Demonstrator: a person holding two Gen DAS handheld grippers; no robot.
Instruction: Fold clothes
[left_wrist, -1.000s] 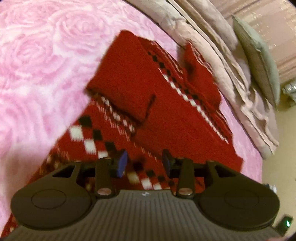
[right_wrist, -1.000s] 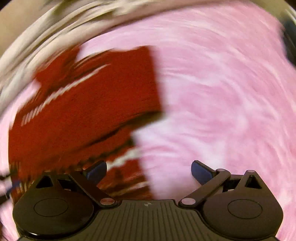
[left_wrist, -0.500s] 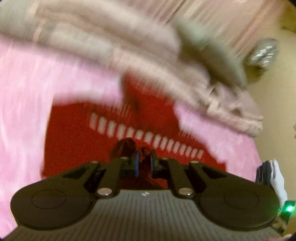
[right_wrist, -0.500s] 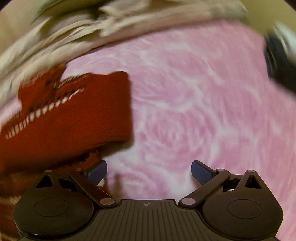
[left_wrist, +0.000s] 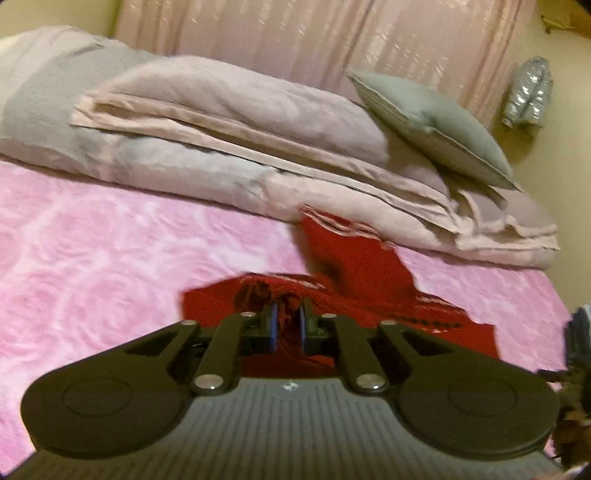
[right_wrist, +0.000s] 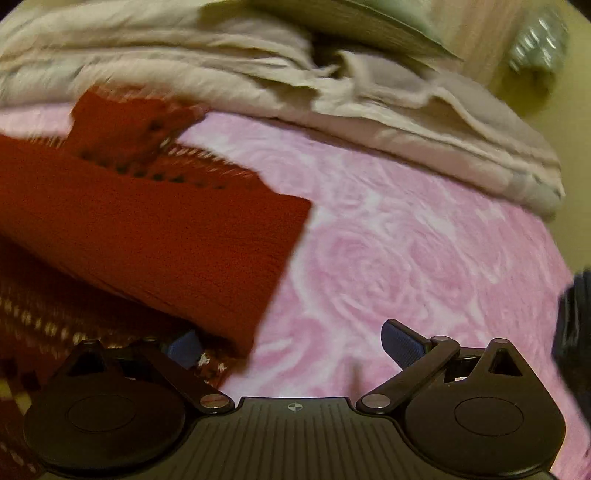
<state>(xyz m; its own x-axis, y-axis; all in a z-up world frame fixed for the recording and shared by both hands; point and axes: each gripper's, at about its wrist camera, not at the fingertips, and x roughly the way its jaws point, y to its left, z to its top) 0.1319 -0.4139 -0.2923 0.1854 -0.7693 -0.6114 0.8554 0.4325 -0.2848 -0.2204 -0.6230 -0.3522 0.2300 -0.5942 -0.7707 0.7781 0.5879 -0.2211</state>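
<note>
On our left, the tongs (left_wrist: 287, 326) are clenched on a bunched fold of the red knitted sweater with its white and black diamond pattern (left_wrist: 354, 280); the blue pads (left_wrist: 273, 325) sit close together with the knit pinched between them and lifted a little off the bed. The rest of the garment trails away from the grip across the pink bedspread with its raised rose pattern (left_wrist: 92, 258), its far end reaching up to touch the folded pale pink-and-grey duvet (left_wrist: 221, 122) that lies along the far edge of the bed. A grey-green cushion (left_wrist: 432, 122) leans on the right end of that duvet, and pale pink curtains (left_wrist: 314, 37) hang behind it. On our right, the tongs (right_wrist: 291, 345) are released, their blue pads (right_wrist: 400, 341) spread wide; the left pad is just at the edge of the sweater's patterned part, but we cannot tell whether it touches, while the right one hangs over bare bedspread. From this side a plain red folded panel lies over the patterned knit, its corner pointing out onto the pink cover. Both views are somewhat blurred.
</note>
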